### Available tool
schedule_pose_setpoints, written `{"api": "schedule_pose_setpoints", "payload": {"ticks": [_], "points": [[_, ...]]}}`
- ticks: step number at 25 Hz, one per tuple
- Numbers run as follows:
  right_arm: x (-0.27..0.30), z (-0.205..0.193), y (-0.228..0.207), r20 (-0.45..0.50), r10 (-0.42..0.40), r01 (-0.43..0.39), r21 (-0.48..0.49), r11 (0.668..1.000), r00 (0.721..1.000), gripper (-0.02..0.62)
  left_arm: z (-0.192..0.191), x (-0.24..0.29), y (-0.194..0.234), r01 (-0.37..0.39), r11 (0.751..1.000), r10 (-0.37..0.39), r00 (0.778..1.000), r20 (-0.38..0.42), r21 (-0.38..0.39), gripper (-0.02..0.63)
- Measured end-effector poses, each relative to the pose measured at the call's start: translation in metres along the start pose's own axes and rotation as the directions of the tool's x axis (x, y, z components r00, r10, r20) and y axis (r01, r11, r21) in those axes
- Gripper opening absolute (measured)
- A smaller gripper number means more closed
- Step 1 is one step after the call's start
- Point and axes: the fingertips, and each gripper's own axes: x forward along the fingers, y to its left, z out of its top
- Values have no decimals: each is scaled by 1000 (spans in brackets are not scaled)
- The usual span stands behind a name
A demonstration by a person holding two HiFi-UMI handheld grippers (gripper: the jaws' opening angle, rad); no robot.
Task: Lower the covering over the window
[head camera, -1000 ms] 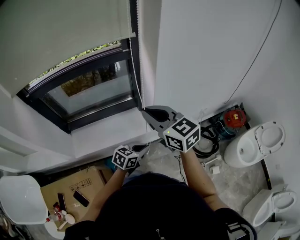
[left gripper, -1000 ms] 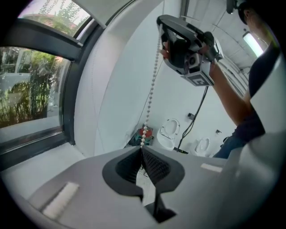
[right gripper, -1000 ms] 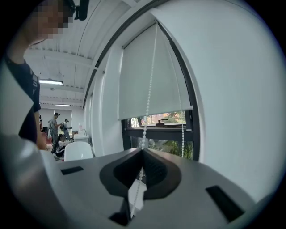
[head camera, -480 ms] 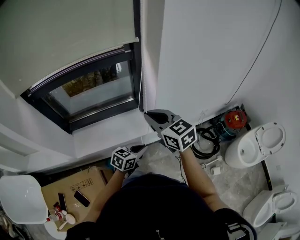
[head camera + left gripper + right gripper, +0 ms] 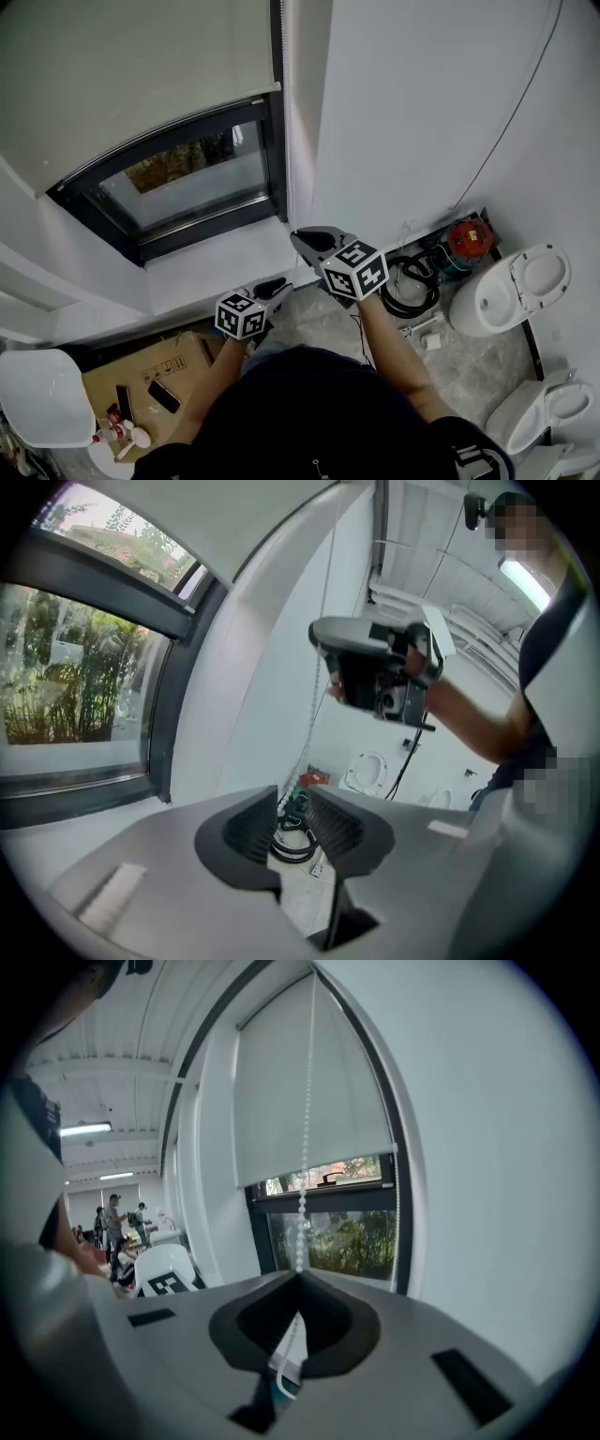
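- Right gripper view: my right gripper [image 5: 300, 1277] has its jaws pinched together on the bead chain [image 5: 305, 1138], which runs straight up from the tips.
- The roller blind [image 5: 309, 1082] covers the upper part of the window [image 5: 342, 1232]. The glass below the blind's bottom edge is uncovered, with greenery showing behind it.
- My left gripper [image 5: 292, 808] is held lower than the right one. Its jaws are opening, with a narrow gap between them. The chain hangs down to that gap, but the pads do not press on it.
- From the head view, both grippers are near the wall corner at the window's right edge, close to each other.
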Motion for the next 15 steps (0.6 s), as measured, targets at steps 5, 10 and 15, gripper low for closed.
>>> {"api": "schedule_pose_setpoints", "payload": {"ticks": [5,10,15], "points": [[1,-6,-2,10,3,-3,35,999,1000,12,39,-13,4,-13,1000,11,995,102,14,112],[5,-32,-9,-101,-7,9,15,1000,995,12,90,-31,1,-30,998,18,976,217,51,130],[10,-69,1,-138,24,-13,83,996,990,12,144,-46,-18,-33,992,-8,949,314,126,132]]}}
